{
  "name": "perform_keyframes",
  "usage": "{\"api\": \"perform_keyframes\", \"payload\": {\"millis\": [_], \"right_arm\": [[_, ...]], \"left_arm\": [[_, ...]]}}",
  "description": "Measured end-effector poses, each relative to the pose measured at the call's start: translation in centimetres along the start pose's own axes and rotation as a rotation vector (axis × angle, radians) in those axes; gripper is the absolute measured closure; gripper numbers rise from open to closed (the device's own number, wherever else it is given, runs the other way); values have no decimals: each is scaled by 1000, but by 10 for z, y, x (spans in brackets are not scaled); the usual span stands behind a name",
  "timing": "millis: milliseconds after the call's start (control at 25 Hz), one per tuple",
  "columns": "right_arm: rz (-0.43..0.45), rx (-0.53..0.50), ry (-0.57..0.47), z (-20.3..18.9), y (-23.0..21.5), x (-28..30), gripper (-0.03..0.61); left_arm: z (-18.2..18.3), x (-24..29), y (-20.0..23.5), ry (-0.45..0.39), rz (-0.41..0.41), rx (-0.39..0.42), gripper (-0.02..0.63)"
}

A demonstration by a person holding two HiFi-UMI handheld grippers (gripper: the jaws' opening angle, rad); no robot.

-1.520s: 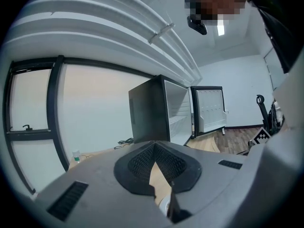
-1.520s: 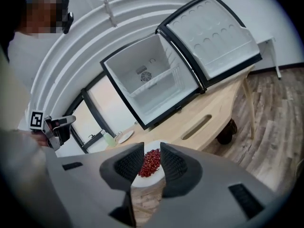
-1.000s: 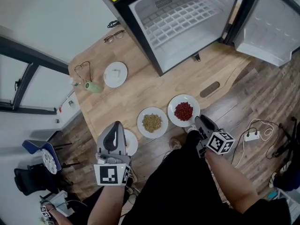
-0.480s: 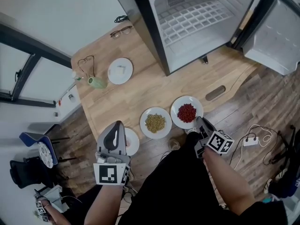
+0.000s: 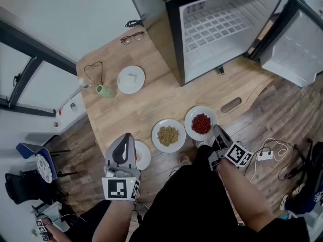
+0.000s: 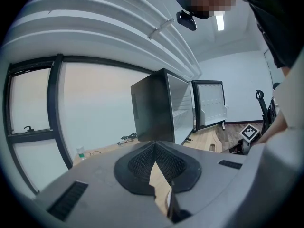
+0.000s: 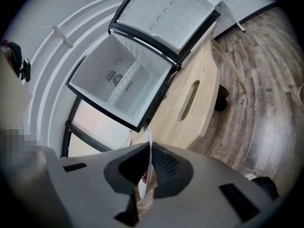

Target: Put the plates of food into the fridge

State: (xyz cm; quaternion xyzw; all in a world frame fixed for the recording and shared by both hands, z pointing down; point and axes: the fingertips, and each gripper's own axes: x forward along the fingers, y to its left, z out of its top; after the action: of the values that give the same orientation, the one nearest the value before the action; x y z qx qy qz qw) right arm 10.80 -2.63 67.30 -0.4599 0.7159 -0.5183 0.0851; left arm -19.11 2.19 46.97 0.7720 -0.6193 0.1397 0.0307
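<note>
Grasp step: right gripper [image 5: 217, 133] jaws just closed, pinching red-food plate [image 5: 190, 116] rim at its 5 o'clock (left gripper [image 5: 123, 144] pressed together). Next: lift level, carry to fridge [image 5: 156, 19] at 12.

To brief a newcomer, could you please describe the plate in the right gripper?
On the wooden table before the open fridge, look along the near edge. Yours is the rightmost plate, where the right gripper has just closed its jaws on the rim. It alone carries red food; its neighbour holds brownish grains.
</note>
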Motion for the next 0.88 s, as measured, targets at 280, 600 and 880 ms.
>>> {"api": "perform_keyframes", "payload": {"millis": [280, 600, 880], "right_arm": [[-2, 36, -28, 22, 9, -6, 546], [25, 91, -86, 74, 27, -15, 546], [111, 71, -132, 127, 58, -21, 546]], "left_arm": [[7, 14, -6, -18, -21, -10, 611], [34, 42, -23, -59, -46, -16, 611], [63, 63, -30, -100, -32, -21, 611]]}}
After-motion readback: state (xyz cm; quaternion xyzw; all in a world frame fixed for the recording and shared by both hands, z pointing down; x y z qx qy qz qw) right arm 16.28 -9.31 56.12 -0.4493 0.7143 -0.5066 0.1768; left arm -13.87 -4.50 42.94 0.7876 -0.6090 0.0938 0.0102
